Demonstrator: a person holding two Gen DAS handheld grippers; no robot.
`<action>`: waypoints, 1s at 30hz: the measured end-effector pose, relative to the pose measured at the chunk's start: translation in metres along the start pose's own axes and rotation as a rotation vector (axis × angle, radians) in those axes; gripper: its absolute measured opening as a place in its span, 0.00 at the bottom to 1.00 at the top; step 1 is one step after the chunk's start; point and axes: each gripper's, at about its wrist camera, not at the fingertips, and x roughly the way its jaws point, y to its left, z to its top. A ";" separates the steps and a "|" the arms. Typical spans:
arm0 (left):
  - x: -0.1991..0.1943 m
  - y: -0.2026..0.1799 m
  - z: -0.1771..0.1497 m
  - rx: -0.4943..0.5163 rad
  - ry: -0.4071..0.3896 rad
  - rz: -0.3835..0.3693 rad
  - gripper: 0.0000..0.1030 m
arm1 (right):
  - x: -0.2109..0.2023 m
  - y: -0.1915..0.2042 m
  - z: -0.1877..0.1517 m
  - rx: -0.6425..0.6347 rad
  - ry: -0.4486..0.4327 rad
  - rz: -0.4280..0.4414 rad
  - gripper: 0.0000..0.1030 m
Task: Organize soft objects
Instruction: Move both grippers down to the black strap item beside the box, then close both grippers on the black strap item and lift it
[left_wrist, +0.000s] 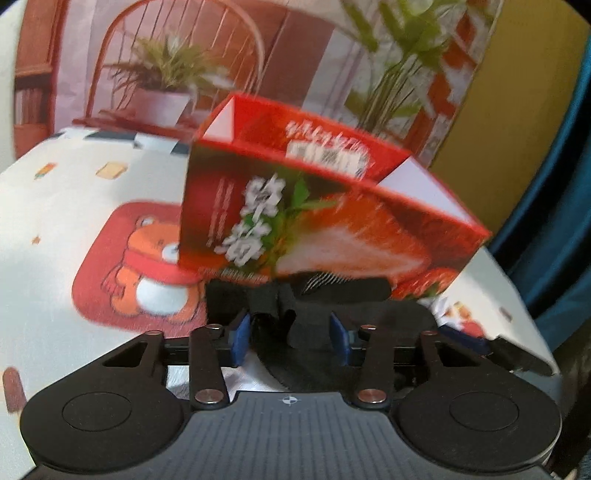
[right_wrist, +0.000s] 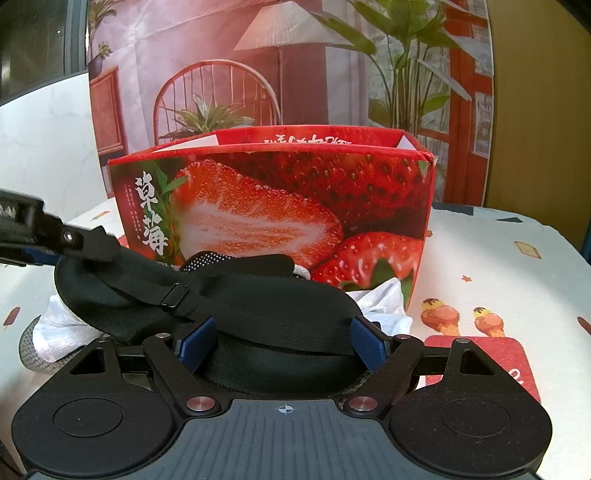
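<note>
In the left wrist view, the left gripper (left_wrist: 291, 338) is reaching toward a black padded fabric sleep mask with an elastic strap (left_wrist: 314, 295), which is lying in front of an open red cardboard box printed with strawberries (left_wrist: 332, 229). Its blue-padded fingers (left_wrist: 238, 341) are straddling a fold of the mask; blur is hiding whether they are clenching it. The table (left_wrist: 74, 206) is wearing a white cloth printed with a bear.

In the right wrist view, the right gripper (right_wrist: 282, 345) is sitting with its fingers (right_wrist: 195, 347) released, spread on either side of the mask's right end, which is resting on crumpled white fabric (right_wrist: 384, 306). The left gripper is entering from the left, touching the mask's far end.
</note>
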 end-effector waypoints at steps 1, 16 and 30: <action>0.002 0.003 -0.002 -0.005 0.009 0.009 0.27 | 0.000 0.000 0.000 0.001 0.000 0.000 0.76; 0.006 0.020 -0.027 -0.007 -0.029 0.027 0.18 | -0.010 -0.011 -0.002 0.061 -0.060 0.028 0.75; 0.008 0.020 -0.033 0.015 -0.032 0.042 0.20 | -0.011 -0.029 -0.004 0.168 -0.060 0.053 0.69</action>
